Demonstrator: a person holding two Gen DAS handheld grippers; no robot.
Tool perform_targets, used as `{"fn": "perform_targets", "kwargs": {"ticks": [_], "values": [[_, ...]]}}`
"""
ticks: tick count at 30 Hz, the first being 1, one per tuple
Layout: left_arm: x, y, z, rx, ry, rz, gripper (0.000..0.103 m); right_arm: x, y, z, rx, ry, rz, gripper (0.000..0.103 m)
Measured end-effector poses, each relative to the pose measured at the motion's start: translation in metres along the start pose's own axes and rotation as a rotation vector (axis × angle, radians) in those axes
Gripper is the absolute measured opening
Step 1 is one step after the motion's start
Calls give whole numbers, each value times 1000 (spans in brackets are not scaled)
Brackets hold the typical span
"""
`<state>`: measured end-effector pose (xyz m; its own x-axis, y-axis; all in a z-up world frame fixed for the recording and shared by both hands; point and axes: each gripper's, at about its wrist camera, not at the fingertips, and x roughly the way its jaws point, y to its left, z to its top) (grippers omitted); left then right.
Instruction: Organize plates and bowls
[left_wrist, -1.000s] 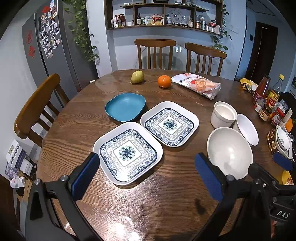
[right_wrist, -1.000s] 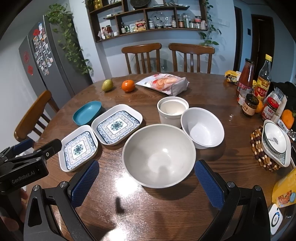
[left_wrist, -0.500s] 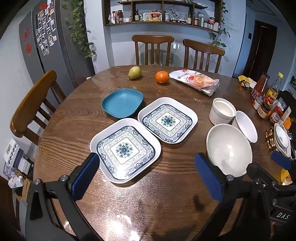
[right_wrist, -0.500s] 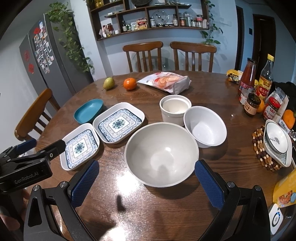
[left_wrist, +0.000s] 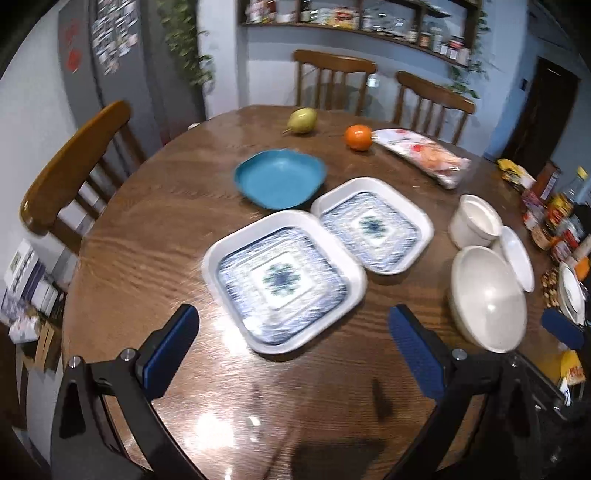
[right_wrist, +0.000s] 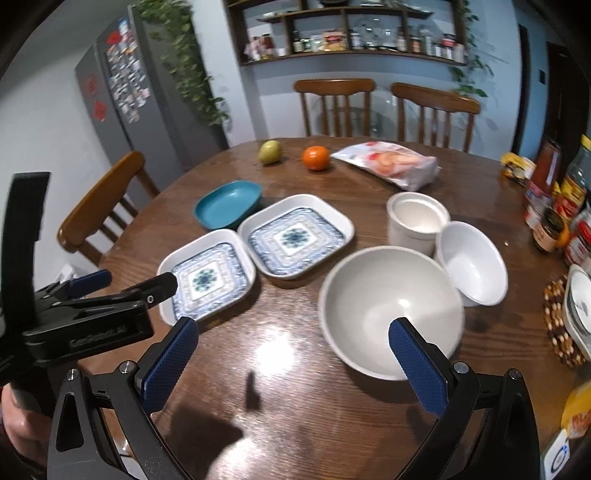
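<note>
- Round wooden table (left_wrist: 155, 236); its near edge curves just below both grippers, and the left edge drops off beside a wooden chair (left_wrist: 70, 177).
- Bare wood runs along the near side, between the grippers and the dishes; the widest free patch lies left of the near patterned plate (left_wrist: 282, 284).
- Right edge is crowded: bottles and jars (right_wrist: 554, 206) and a small dish on a beaded trivet (right_wrist: 557, 317).
- Far side holds a pear (left_wrist: 302, 120), an orange (left_wrist: 357, 137) and a snack bag (left_wrist: 424, 157).
- Near patterned plate and far patterned plate (left_wrist: 371, 227) sit corner to corner, rims touching or nearly so; both hold nothing.
- Blue dish (left_wrist: 279, 177) lies just behind them, close to the far plate's corner, holding nothing.
- Large white bowl (right_wrist: 389, 310) stands upright, nothing in it; small white bowl (right_wrist: 471, 262) is tilted and leans against it, beside a white crock (right_wrist: 417, 221). Crock's inside not clearly seen.
- Left gripper (left_wrist: 291, 354): jaws spread wide, grasping nothing, hovering over bare wood just short of the near patterned plate.
- Right gripper (right_wrist: 293, 363): jaws spread wide, grasping nothing; its right finger (right_wrist: 417, 365) overlaps the large bowl's near rim in view, contact cannot be told.
- A hand (right_wrist: 18, 424) grips the left gripper's handle at the lower left of the right wrist view.
</note>
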<state>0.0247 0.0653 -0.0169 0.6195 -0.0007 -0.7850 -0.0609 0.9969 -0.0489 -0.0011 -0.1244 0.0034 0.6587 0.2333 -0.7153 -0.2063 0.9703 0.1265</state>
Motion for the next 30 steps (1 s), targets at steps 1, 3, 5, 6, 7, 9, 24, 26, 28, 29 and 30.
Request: {"fn": "perform_targets", "kwargs": {"ticks": [1, 3, 5, 6, 7, 9, 24, 26, 28, 29, 30], "values": [[4, 11, -2, -21, 14, 9, 102, 2, 5, 1, -13, 4, 0, 103], [11, 24, -4, -49, 36, 14, 102, 8, 15, 2, -41, 16, 4, 103], [19, 38, -6, -89, 72, 7, 102, 16, 21, 3, -55, 38, 17, 103], [23, 44, -7, -106, 86, 2, 102, 21, 25, 3, -55, 56, 25, 103], [26, 50, -8, -123, 97, 3, 102, 26, 28, 3, -53, 71, 32, 103], [30, 56, -9, -126, 102, 22, 102, 35, 37, 5, -60, 86, 49, 103], [74, 72, 0, -123, 133, -4, 75, 127, 53, 18, 19, 219, 45, 85], [80, 73, 1, -129, 150, -17, 69, 137, 51, 18, 47, 239, 53, 79], [85, 75, 1, -137, 165, -32, 66, 145, 51, 18, 57, 253, 60, 76], [86, 75, 1, -139, 168, -37, 66, 148, 52, 18, 57, 256, 54, 75], [88, 74, 1, -140, 171, -41, 65, 152, 52, 19, 60, 256, 45, 74]]}}
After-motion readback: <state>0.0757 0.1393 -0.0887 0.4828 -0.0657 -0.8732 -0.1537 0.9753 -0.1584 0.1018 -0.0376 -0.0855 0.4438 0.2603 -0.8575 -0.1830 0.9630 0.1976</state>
